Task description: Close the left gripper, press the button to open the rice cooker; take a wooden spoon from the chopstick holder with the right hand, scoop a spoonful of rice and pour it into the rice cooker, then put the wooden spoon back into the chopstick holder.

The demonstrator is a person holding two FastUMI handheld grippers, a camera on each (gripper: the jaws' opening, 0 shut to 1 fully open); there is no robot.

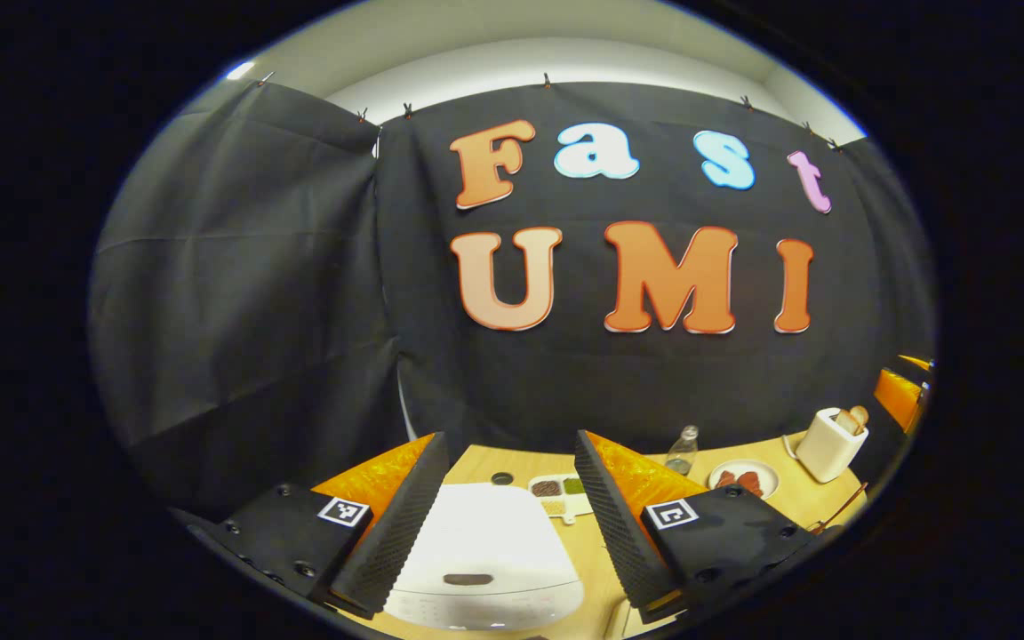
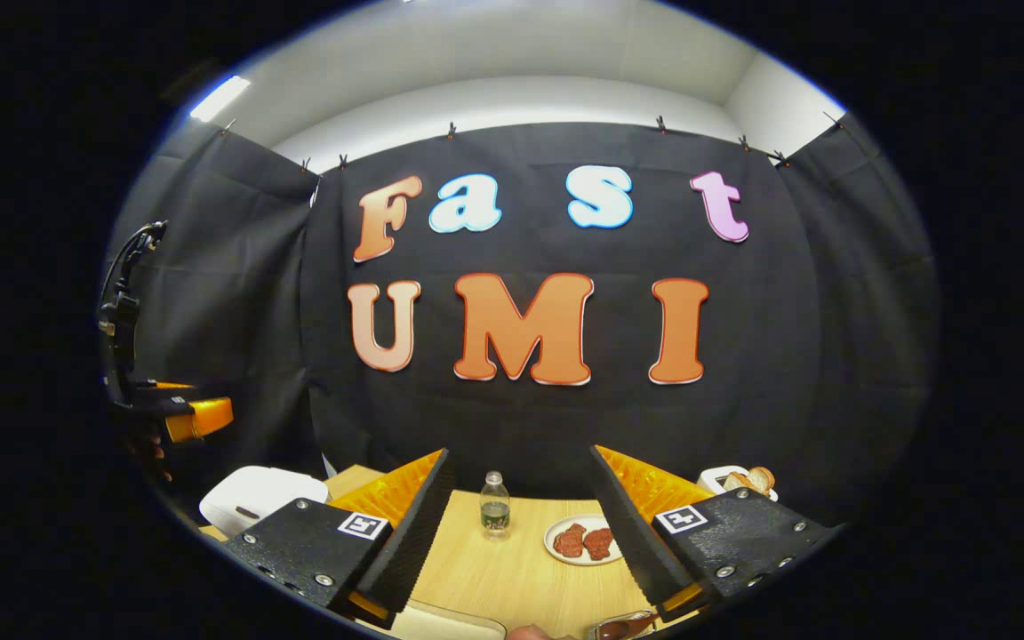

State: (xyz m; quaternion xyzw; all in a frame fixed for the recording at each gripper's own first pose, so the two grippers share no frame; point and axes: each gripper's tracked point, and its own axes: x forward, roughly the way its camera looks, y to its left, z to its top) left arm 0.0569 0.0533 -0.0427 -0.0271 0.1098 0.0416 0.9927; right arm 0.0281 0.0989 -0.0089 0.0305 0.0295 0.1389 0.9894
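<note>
Rice cooker partly behind spread left gripper fingers, lid seemingly down.

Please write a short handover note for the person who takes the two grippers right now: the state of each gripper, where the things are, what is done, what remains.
Left gripper: open, empty, hanging above the white rounded rice cooker, whose lid is down.
Right gripper: open, empty, above the light wooden table, facing the small clear bottle and the white plate with red pieces.
Rice cooker also at far left in the right gripper view.
Done: nothing visible.
Left: close the left gripper, press the button, then every spoon and rice step.
</note>
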